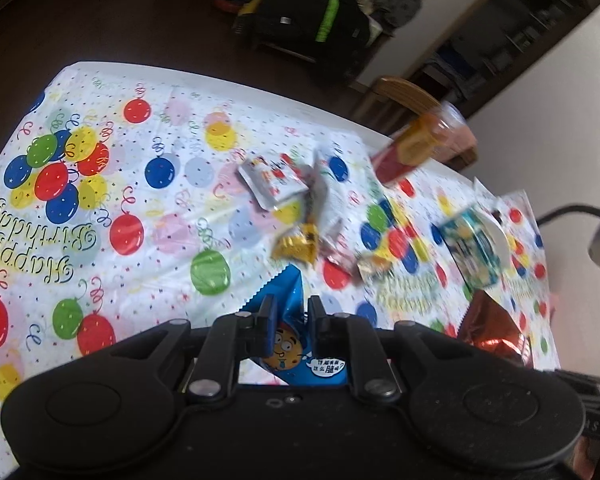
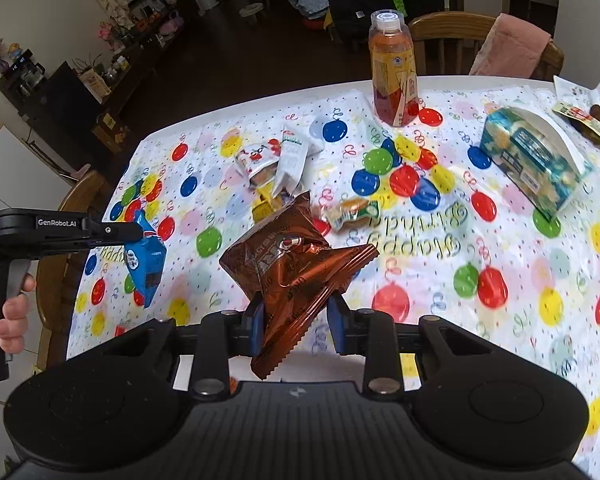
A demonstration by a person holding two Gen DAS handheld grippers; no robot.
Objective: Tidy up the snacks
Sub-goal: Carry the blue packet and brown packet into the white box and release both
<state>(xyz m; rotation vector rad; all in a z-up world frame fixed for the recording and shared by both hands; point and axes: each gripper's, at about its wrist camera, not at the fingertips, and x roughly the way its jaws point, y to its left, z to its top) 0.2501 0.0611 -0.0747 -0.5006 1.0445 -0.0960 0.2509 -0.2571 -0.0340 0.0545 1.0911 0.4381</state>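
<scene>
Blue packet (image 1: 290, 322): clamped between the fingers of the left hand-held gripper (image 1: 291, 312), lifted above the near left of the desk (image 2: 480, 288).
Brown packet (image 2: 288, 268): pinched in the right hand-held gripper (image 2: 298, 316), raised over the near middle.
Loose snacks (image 2: 276, 164): heaped mid-desk, beyond both packets.
Bottle (image 2: 394, 68): upright at the far edge.
Teal box (image 2: 534, 160): far right, lying flat.

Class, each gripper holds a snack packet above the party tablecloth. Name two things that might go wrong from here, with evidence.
1. The right gripper pinches the brown packet only at one crinkled corner, so it might slip out or swing.
2. The left gripper dangles the blue packet near the table edge; a drop could land on the floor. Moving forward, either packet might also knock the upright juice bottle.
</scene>
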